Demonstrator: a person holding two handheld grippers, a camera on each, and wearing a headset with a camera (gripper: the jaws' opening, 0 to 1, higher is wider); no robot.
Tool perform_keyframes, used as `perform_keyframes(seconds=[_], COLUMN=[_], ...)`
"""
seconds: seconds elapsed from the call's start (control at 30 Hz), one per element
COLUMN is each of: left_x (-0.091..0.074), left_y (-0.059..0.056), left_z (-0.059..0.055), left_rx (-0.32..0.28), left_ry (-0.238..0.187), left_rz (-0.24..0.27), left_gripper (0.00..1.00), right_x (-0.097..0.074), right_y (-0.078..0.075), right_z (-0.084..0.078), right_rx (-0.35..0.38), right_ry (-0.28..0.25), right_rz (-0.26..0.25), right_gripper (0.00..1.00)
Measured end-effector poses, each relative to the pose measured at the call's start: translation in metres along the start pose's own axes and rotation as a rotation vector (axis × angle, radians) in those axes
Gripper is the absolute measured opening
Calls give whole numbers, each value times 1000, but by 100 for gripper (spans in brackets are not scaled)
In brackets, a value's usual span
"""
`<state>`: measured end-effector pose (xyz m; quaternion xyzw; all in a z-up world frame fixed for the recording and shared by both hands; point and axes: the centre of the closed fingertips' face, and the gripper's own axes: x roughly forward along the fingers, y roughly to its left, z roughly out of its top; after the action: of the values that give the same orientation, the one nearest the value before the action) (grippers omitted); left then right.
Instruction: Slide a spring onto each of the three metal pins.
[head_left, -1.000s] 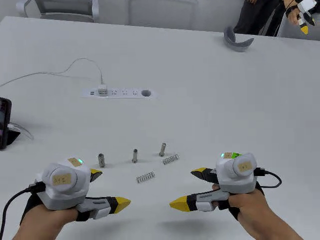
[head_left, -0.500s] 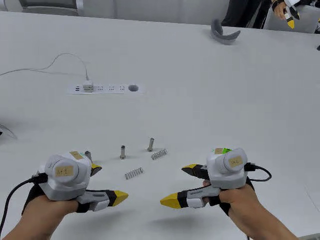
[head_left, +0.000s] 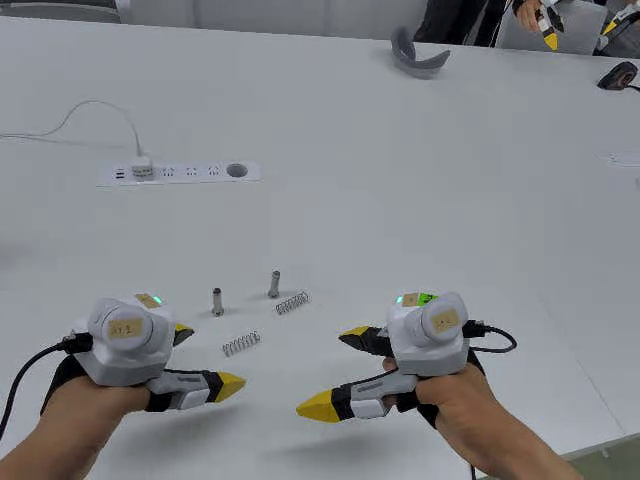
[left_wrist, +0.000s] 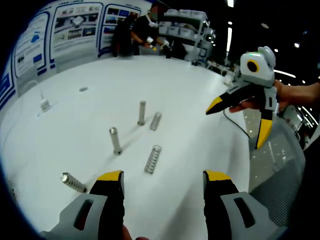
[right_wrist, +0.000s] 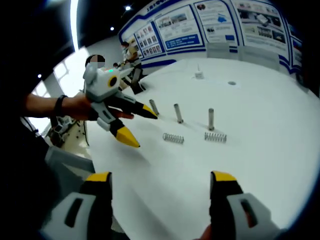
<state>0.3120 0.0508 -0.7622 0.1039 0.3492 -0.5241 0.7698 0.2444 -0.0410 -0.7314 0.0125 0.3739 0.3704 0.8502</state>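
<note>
Two springs (head_left: 241, 343) lie on the table (head_left: 400, 200) beside upright pins (head_left: 274, 284)

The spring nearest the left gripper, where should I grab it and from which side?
Probably pinch the spring across its coils near mid-length, coming from above with the open left gripper: it lies flat on its side, both long flanks free.

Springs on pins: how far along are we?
Done: near pin looks ribbed, probably already sprung. In hand: nothing; left gripper and right gripper both open, empty. Left: middle pin and far pin bare; near spring and far spring lie loose on the table.
</note>
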Motion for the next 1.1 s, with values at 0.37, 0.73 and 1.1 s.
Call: perform_keyframes(seconds=[0.37,0.73,1.1], left_x=[15,30,41], left_y=[0,11,16], left_z=[0,-1,-5], left_rx=[19,42,82], left_ry=[13,37,67], left_rz=[-12,7,33], left_gripper=[58,48,32], right_x=[-1,-5,-6], right_y=[6,6,5], right_z=[-2,-6,-8], right_rx=[11,13,14], right_ry=[-2,9,16], right_rz=[6,6,6], right_gripper=[83,83,83])
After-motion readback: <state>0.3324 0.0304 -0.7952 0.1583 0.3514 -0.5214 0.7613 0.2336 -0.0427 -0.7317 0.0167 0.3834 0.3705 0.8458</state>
